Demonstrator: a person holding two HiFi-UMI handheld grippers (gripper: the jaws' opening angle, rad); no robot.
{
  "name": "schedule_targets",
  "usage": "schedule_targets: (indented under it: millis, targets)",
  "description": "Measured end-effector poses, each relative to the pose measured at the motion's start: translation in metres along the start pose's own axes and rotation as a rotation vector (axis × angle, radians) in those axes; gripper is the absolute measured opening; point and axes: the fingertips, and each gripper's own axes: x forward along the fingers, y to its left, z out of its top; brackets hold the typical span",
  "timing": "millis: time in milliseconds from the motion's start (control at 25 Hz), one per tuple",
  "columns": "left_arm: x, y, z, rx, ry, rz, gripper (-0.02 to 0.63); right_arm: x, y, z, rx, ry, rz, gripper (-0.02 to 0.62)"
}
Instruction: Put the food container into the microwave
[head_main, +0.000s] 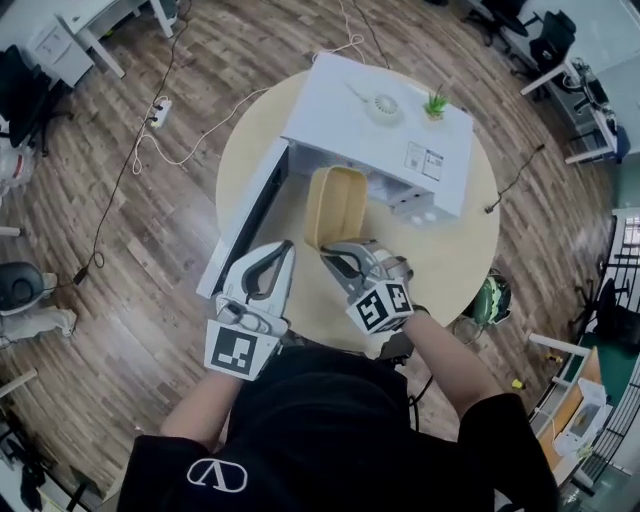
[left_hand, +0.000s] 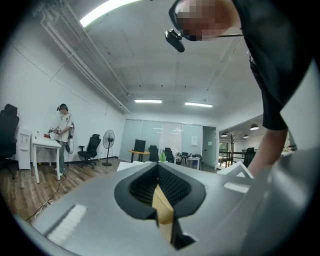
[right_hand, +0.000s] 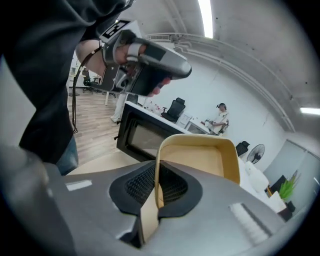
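Straight ahead of my right claw (head_main: 337, 256) is the tan food container (head_main: 335, 205), its near rim pinched between the jaws; its long axis points toward the open microwave (head_main: 380, 130) just beyond; my left claw (head_main: 283, 250), alongside, is closed and appears empty.

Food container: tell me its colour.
Pale yellowish tan; the food container shows best in the right gripper view.

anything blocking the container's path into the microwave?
Nothing visible. The door is swung open, and the food container, held by the right gripper, sits before the microwave. The left gripper is off to the side.
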Motion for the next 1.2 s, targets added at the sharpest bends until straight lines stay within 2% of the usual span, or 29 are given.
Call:
schedule_targets:
  millis: [200, 480, 760, 1200]
  targets:
    - [-0.004, 0.003, -0.023, -0.04, 0.029, 0.011, 0.0, 0.041, 0.024, -0.052, -0.031, 0.1, 0.103, 0.018]
    - [-0.008, 0.006, -0.049, -0.077, 0.072, 0.018, 0.0, 0.083, 0.0, -0.114, -0.041, 0.243, 0.128, 0.018]
    - [-0.009, 0.012, -0.066, -0.102, 0.1, 0.028, 0.0, 0.107, -0.048, -0.159, -0.021, 0.354, 0.1, 0.018]
    - [-0.01, 0.014, -0.081, -0.111, 0.124, 0.032, 0.0, 0.134, -0.109, -0.195, 0.021, 0.476, -0.054, 0.018]
